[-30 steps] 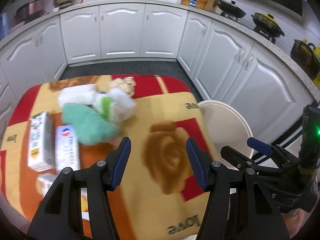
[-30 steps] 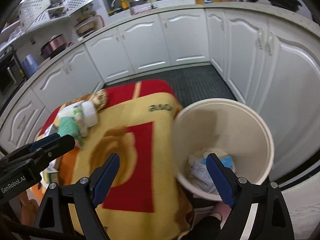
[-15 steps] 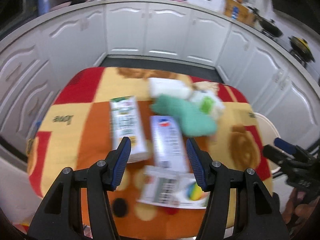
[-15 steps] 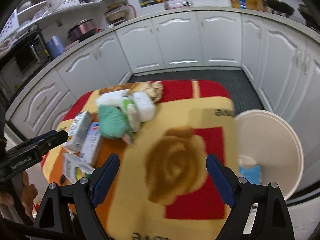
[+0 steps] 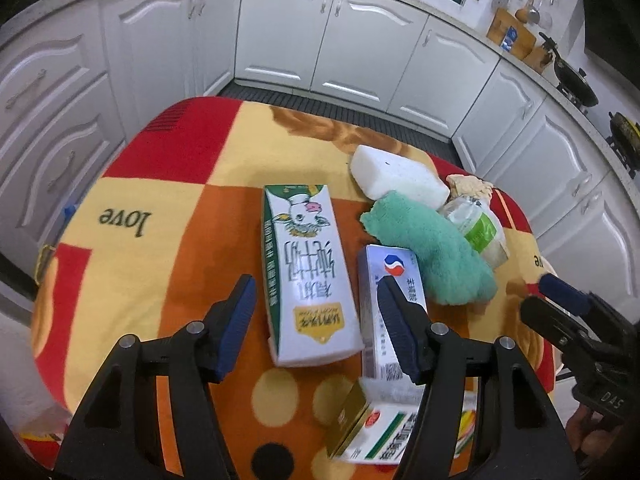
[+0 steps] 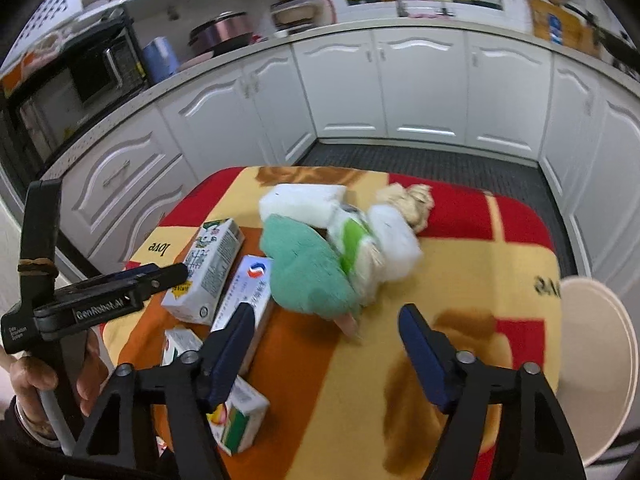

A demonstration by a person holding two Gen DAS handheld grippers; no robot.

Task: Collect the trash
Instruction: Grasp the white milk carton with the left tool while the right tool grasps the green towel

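Milk carton (image 5: 304, 276) lies flat, white with green edges, cow print.

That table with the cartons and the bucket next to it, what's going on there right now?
A person is clearing trash with a handheld gripper in each hand. The left gripper is open and empty, its fingers on either side of the green-and-white milk carton. The right gripper is also open and empty, above the tablecloth near the green cloth. The white bucket stands at the table's edge. A blue-and-white box, a sponge and other wrappers lie on the table.
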